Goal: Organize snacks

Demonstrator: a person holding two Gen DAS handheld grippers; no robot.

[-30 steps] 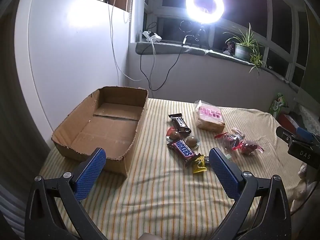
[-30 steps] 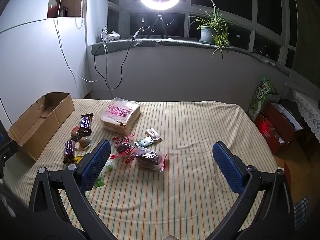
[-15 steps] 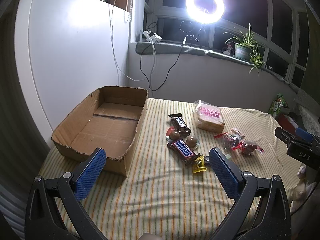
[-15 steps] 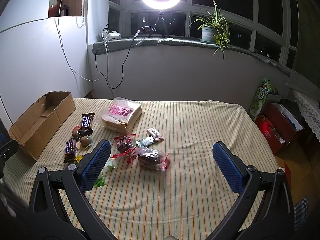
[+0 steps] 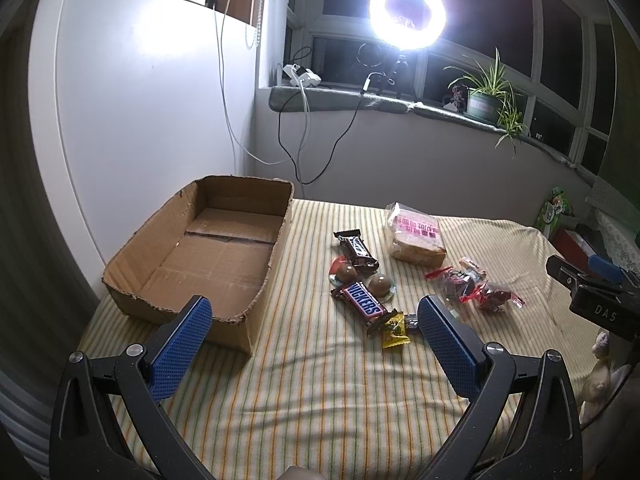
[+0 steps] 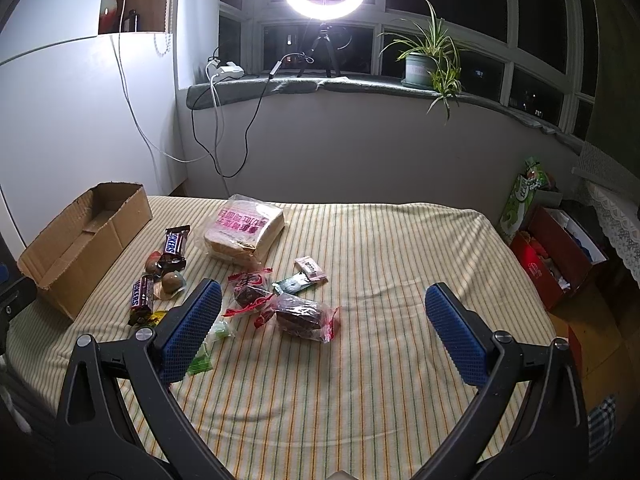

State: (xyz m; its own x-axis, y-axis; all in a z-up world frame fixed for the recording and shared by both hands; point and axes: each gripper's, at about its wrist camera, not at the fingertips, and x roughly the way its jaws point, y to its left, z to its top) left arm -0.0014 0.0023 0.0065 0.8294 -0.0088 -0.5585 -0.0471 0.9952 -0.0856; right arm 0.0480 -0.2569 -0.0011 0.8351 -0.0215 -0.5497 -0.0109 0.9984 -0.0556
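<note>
On striped cloth, cardboard box [image 5: 208,256] bare inside, snacks [image 5: 362,304] beside, both grippers [image 5: 316,332] [image 6: 322,320] spread apart.

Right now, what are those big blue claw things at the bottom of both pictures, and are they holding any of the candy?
Those claws are two grabbers, and a person carries one in each hand. Each has a small camera looking out between its blue fingers, so one picture comes from the left gripper and the other from the right gripper. Both are open and hold nothing. Below them is a bed with a striped cloth. On it lie a Snickers bar, a second chocolate bar, round chocolates, a bag of bread and small wrapped snacks. The cardboard box beside them has nothing in it yet.
</note>
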